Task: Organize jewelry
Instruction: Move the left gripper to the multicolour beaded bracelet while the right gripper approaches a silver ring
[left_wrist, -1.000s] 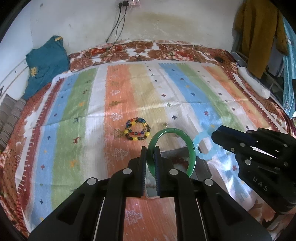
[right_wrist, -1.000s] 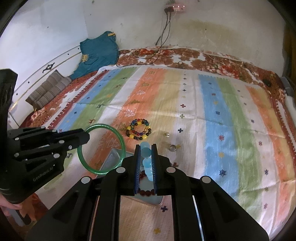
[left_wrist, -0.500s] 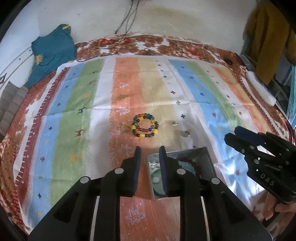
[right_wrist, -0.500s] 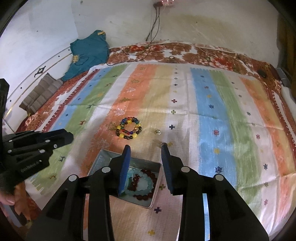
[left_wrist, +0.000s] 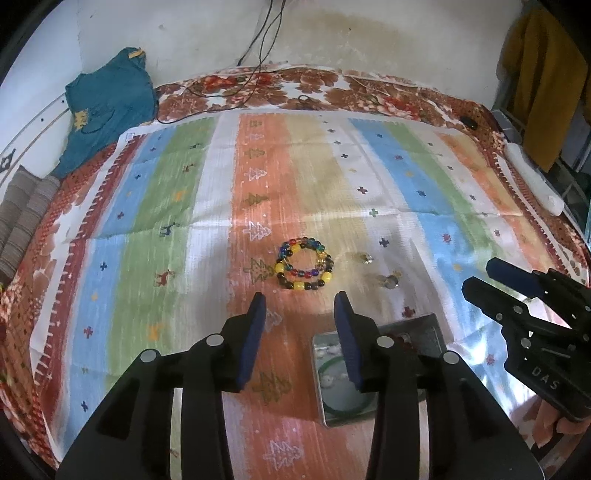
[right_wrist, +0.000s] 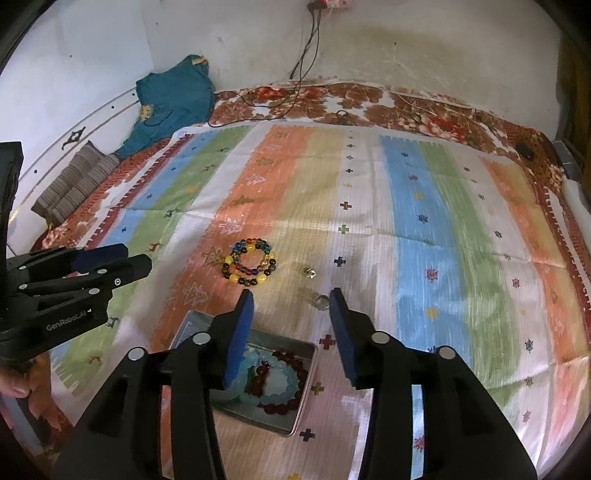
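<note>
A multicoloured bead bracelet (left_wrist: 304, 264) lies on the striped cloth, also in the right wrist view (right_wrist: 249, 267). Two small rings (left_wrist: 388, 280) (left_wrist: 364, 257) lie to its right; they show in the right wrist view too (right_wrist: 320, 301) (right_wrist: 308, 272). A metal tin (right_wrist: 304, 391) near me holds a pale blue bracelet (right_wrist: 279, 376) and a dark red bead bracelet (right_wrist: 291, 402); in the left wrist view the tin (left_wrist: 424, 325) shows a green bangle (left_wrist: 332, 406). My left gripper (left_wrist: 300, 308) is open and empty above the cloth, short of the bead bracelet. My right gripper (right_wrist: 291, 304) is open and empty above the tin's far edge.
A teal garment (left_wrist: 110, 107) and striped cushions (left_wrist: 26, 214) lie at the far left by the wall. Cables (left_wrist: 255, 59) hang at the back. A mustard garment (left_wrist: 543, 74) hangs at the right. The striped cloth (left_wrist: 184, 221) covers a floral bed.
One second ago my left gripper held the green bangle and my right held the pale blue bracelet. Both opened; both pieces now lie in the tin, and both grippers opened wider.
</note>
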